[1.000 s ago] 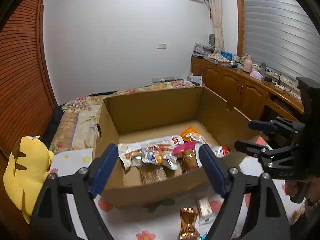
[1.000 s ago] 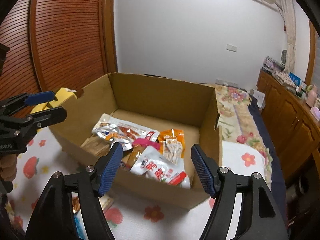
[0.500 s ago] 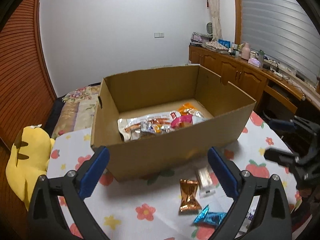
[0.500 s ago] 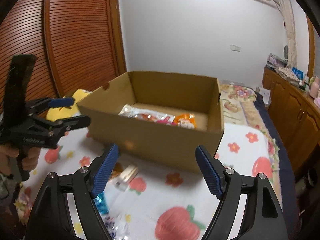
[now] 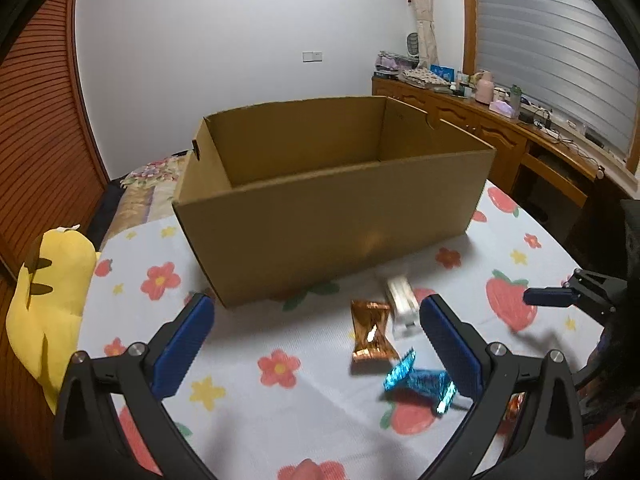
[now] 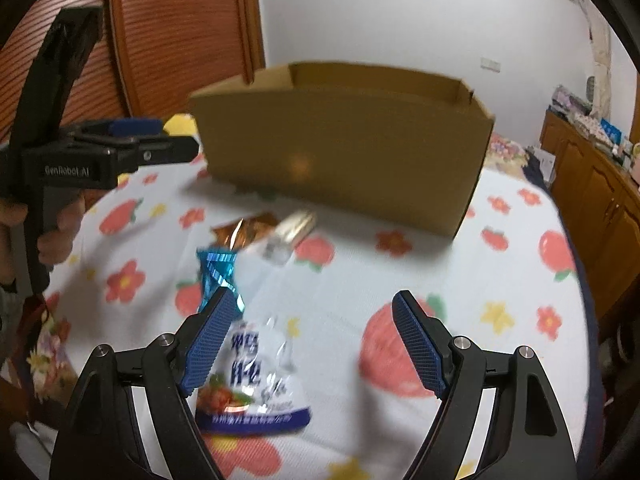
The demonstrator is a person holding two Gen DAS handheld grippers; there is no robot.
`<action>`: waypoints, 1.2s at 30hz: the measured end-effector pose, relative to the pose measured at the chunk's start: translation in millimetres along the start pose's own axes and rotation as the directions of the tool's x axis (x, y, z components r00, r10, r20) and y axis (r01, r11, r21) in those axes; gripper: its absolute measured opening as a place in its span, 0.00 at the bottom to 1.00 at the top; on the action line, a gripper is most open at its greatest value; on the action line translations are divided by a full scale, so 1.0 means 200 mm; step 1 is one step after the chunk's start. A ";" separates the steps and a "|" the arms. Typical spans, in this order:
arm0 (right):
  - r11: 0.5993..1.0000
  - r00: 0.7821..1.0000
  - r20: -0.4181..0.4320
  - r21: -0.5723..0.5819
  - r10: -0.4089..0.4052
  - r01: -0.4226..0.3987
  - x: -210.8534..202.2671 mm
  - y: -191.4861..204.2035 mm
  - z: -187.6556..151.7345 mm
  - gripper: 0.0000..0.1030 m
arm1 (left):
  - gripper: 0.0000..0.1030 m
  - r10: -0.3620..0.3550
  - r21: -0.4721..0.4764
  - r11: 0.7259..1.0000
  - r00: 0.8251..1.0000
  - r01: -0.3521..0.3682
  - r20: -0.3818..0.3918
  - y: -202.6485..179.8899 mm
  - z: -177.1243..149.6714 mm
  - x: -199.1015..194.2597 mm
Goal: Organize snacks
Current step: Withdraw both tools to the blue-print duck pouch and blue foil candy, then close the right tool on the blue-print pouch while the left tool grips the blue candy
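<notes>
On your far left, a yellow plush toy [image 5: 48, 300] sits at the edge of the table [image 5: 248, 408], out of the way.

Your left gripper [image 5: 316, 344] hangs low over the flowered cloth. Its jaws are wide apart with nothing between them, and they have just been opening. That looks like getting ready to pick something up.

Behind it stands the cardboard box [image 5: 328, 216]. From down here you cannot see into it. It is probably where the snacks go, so it sits close to them.

Just in front of the box lie the loose snacks. There is an orange foil snack [image 5: 370, 334], and a pale silver packet [image 5: 402, 306] right beside it. A shiny blue snack [image 5: 420, 382] lies a bit nearer to you, close to the right finger of your left gripper. None of them is in the box yet.

Your right gripper [image 6: 312, 340] is over the table too. Its jaws are apart and hold nothing, and they opened a little more a moment ago. A clear bag with blue writing [image 6: 256, 384] lies flat on the cloth under them, next to the left finger. I think that bag is the easiest one for this hand to grab next. The picture is blurry there, so I cannot read the words on it.
</notes>
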State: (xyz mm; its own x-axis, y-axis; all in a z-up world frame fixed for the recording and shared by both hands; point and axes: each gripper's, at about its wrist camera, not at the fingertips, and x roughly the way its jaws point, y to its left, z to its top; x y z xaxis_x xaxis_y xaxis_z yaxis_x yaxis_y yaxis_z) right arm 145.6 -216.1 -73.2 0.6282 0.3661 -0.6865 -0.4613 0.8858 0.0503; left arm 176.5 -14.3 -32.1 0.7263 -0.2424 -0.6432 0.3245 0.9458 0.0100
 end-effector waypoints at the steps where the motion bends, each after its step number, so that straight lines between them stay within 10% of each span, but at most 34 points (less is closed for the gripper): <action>1: 1.000 1.000 -0.014 -0.001 0.008 -0.008 0.02 0.01 -0.02 0.80 | 1.00 0.002 -0.003 1.000 1.000 -0.002 -0.002 0.00 -0.02 0.00; 25: 0.997 0.995 -0.102 -0.071 0.003 -0.010 0.11 0.18 -0.17 0.66 | 0.94 -0.145 -0.064 0.988 0.988 0.142 -0.055 -0.10 -0.28 0.02; 36: 1.000 0.996 -0.086 -0.019 -0.011 0.009 0.05 0.11 -0.21 0.64 | 0.53 -0.184 -0.122 0.978 0.977 0.170 -0.111 -0.22 -0.28 0.11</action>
State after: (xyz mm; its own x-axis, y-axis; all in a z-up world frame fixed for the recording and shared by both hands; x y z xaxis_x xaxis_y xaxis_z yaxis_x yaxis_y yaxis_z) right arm 115.9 -204.6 -108.9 0.5769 0.3305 -0.7469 -0.4672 0.8836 0.0302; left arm 144.6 -49.1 -90.4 0.5825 -0.3867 -0.7149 0.3672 0.9099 -0.1930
